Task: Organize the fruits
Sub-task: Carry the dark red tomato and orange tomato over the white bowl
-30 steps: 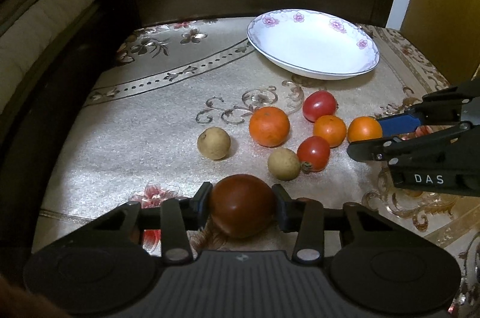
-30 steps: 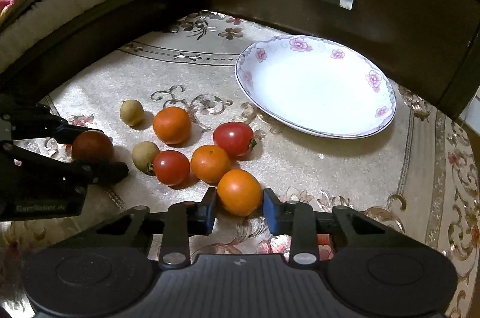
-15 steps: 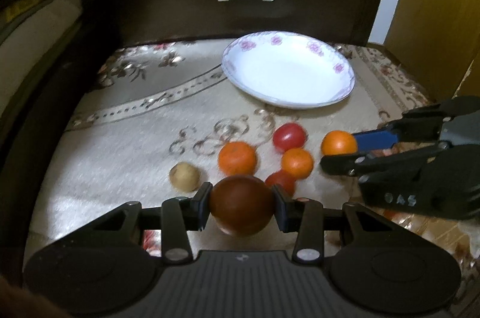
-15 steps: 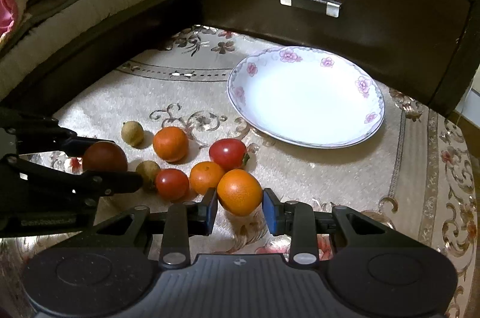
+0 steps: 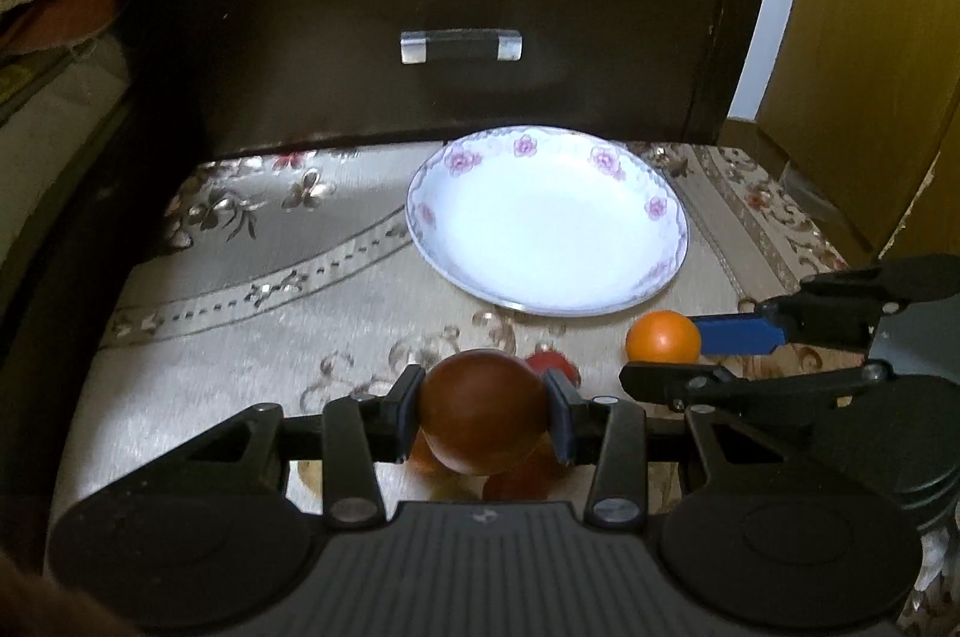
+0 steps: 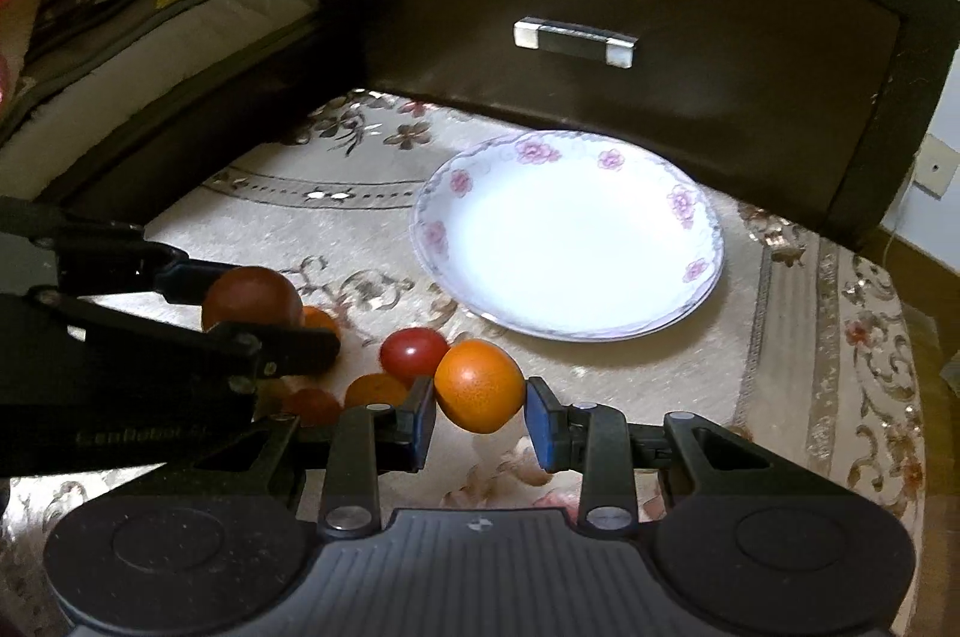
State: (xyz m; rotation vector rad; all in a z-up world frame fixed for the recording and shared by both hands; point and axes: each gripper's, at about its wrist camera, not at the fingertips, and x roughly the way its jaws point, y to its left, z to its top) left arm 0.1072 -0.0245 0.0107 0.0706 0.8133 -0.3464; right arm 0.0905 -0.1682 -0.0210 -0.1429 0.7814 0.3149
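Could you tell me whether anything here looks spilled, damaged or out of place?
Nothing stands out: the plate sits flat and empty, and each gripper holds a whole fruit, a dark red one and an orange.

Your left tongs (image 5: 485, 412) are matt black plastic, clamped on a smooth, dull-sheened dark red tomato (image 5: 483, 409). Your right tongs (image 6: 480, 418) carry blue pads, gripping a finely dimpled, faintly glossy orange (image 6: 479, 385). Beside it a glossy red tomato (image 6: 413, 350) shows a bright highlight. The plate (image 6: 567, 235) looks like glazed white ceramic with printed pink flowers. The worktop (image 6: 660, 385) wears a shimmery woven cloth with raised floral patterning. The drawer front (image 5: 456, 18) is dark, semi-matt wood with a shiny metal-ended handle (image 5: 461, 47)
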